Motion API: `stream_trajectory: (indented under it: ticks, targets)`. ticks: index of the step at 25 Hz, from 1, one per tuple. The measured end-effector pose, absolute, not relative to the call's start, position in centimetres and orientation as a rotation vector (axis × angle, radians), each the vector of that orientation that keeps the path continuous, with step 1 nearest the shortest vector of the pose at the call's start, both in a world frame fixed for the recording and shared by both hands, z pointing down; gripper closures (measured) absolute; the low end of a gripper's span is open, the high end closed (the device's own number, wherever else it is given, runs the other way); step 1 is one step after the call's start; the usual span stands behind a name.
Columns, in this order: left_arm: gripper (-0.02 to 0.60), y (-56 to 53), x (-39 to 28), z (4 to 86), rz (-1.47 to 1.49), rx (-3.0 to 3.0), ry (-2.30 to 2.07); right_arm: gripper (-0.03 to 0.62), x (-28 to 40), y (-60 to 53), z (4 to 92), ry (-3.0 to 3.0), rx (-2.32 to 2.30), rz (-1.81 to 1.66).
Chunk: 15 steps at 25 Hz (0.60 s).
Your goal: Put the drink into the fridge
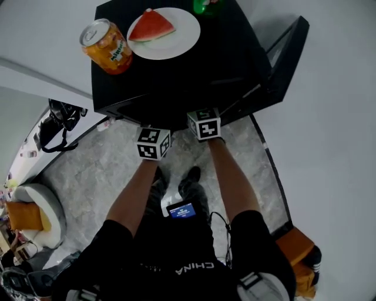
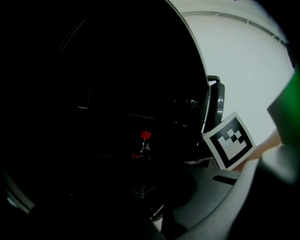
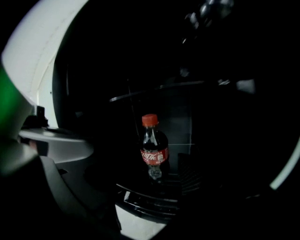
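Observation:
A cola bottle [image 3: 153, 151] with a red cap stands upright on a shelf inside the dark fridge [image 1: 176, 82]. It also shows small and dim in the left gripper view [image 2: 145, 144]. Nothing grips it and it stands apart from both grippers. My right gripper's marker cube [image 1: 204, 124] and my left gripper's marker cube [image 1: 153, 143] sit at the fridge's front edge, and the jaws reach in under its top, hidden. Nothing lies between the right jaws, which stand wide. The left jaws are lost in the dark. The fridge door [image 1: 285, 56] stands open to the right.
On the fridge top stand an orange drink can [image 1: 106, 46], a white plate [image 1: 176, 44] with a watermelon slice [image 1: 151, 26], and a green object [image 1: 202, 6] at the back. A black bag [image 1: 59, 123] lies on the marble floor at left. A white wall is at right.

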State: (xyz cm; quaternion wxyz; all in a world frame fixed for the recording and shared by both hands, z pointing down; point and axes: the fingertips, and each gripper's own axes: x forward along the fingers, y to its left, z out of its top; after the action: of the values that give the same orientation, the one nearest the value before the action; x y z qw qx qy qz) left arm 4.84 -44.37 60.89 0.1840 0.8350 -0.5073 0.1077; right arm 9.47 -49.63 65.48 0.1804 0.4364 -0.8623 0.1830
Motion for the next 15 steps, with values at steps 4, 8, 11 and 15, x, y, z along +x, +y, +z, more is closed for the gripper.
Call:
stream_trajectory:
  ticks: [4,8,11,15]
  targets:
    - [0.569,-43.0,5.1,59.3,0.334,2.387,-1.358,0.244,10.8,-47.5,63.4,-2.417,1.271,0.619]
    - [0.569,-41.6,5.2,57.2,0.35,2.438,-1.287,0.257,11.4,-45.2,60.4,-2.394,1.276,0.684]
    - [0.569,-40.7,4.7,55.4,0.34,2.477,-1.251,0.354,11.6,-43.5,58.4,-2.369,1.296,0.657]
    - [0.569,-39.8,4.6,53.9,0.323,2.516,-1.193,0.476,12.4,-41.6,56.0,-2.34,1.355,0.637]
